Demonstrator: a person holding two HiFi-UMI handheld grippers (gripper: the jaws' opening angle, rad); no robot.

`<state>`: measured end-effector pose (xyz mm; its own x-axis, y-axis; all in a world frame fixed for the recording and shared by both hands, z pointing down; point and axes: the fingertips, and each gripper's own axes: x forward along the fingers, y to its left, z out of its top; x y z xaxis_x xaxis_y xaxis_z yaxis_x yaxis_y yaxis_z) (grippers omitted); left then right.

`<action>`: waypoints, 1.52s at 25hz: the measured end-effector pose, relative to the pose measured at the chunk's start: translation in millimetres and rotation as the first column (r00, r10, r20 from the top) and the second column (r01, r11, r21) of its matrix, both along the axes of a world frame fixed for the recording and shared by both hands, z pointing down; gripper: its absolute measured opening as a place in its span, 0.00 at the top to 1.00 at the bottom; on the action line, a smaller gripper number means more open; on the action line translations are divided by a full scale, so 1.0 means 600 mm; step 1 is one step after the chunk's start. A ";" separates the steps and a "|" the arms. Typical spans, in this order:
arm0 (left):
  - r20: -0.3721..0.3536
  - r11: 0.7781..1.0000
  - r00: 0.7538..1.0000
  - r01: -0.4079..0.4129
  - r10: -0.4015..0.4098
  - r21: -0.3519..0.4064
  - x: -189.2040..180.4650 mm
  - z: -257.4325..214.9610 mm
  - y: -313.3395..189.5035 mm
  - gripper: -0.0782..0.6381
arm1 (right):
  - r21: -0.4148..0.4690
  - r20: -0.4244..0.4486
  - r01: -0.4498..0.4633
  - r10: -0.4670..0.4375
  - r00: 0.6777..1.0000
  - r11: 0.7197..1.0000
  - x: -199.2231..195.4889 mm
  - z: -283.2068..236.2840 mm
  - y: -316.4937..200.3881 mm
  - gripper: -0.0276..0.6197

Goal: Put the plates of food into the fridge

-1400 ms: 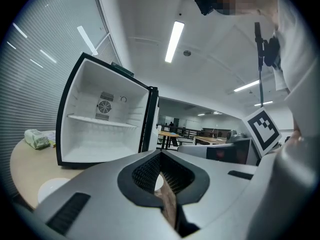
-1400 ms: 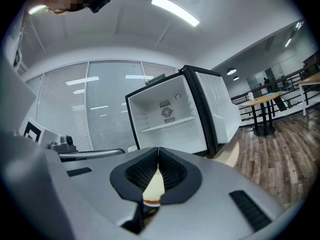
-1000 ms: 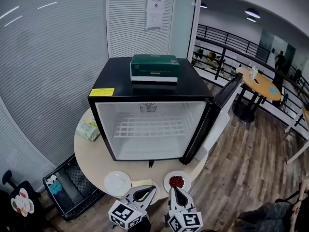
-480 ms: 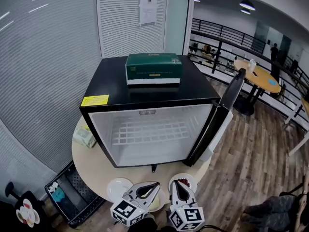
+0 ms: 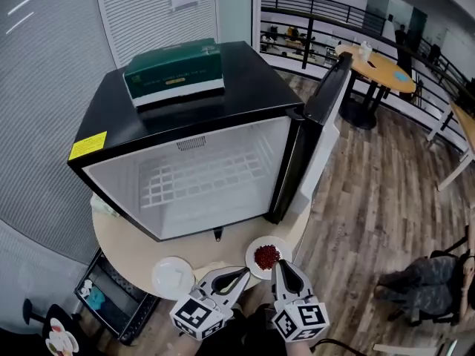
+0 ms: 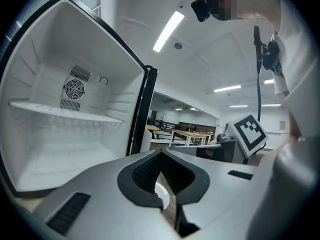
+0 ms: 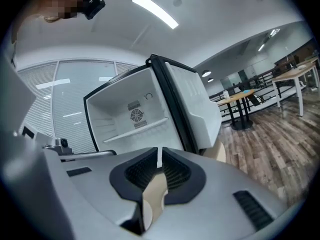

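**Fridge Stands Open, Plates Not Yet Loaded**

An empty fridge (image 5: 245,87) stands on a round surface (image 5: 126,247) with its door (image 5: 326,95) swung wide toward 2 o'clock. Its wire shelf (image 5: 200,180) is bare, and a green box (image 5: 174,73) rests on its black top. In the head view, two plates sit on the surface in front of the open cabinet, at about 6 o'clock from it. A plate of red food (image 5: 251,262) lies just beside the right gripper (image 5: 279,264), at 11 o'clock from its tips. A white plate (image 5: 159,280) sits near the surface's edge, at 9 o'clock from the left gripper (image 5: 242,272); what lies on it is too pale to tell.

Both grippers hover low at the near edge, pointed toward the fridge at 12 o'clock. The fingers of each are pressed together with nothing between them. The left gripper view shows only a sliver of the red-food plate through the gap behind its closed tips. The right gripper view shows bare surface in the same gap. Whether the right tips brush that plate's rim cannot be told.

By the look of it, the task is at its very start. The door is already open, but no plate is lifted and none is inside. That leaves the whole job for both plates: spread the fingers, grip a plate by its rim, carry it level into the cabinet and let go.
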<state>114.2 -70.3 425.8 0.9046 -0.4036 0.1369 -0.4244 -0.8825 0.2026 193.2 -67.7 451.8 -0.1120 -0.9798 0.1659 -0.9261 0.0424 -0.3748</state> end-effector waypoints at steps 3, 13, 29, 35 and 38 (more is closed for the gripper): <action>0.001 0.999 1.000 -0.017 0.017 -0.032 0.026 0.009 0.008 0.88 | -0.044 0.040 -0.020 0.021 0.999 0.999 0.040 0.022 0.011 0.93; 0.027 0.989 0.996 -0.080 0.084 -0.127 0.082 0.075 0.061 0.88 | -0.243 0.302 0.014 0.063 0.951 0.970 0.084 0.167 0.050 0.68; 0.079 0.988 0.997 -0.004 0.016 -0.154 0.085 0.168 0.022 0.88 | -0.343 0.593 0.086 0.145 0.792 0.935 0.092 0.341 0.008 0.68; 0.089 0.989 0.996 0.013 0.001 -0.147 0.079 0.170 0.012 0.88 | -0.328 0.713 0.080 0.191 0.675 0.941 0.079 0.333 -0.006 0.89; 0.090 0.989 0.996 0.017 -0.004 -0.145 0.078 0.167 0.008 0.88 | -0.289 0.786 0.075 0.192 0.588 0.955 0.075 0.317 -0.013 0.93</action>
<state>160.8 -65.3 525.9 0.8822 -0.3825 0.2747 -0.4553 -0.8419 0.2897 238.1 -75.7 642.0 -0.2727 -0.9187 0.2855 -0.2398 -0.2225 -0.9450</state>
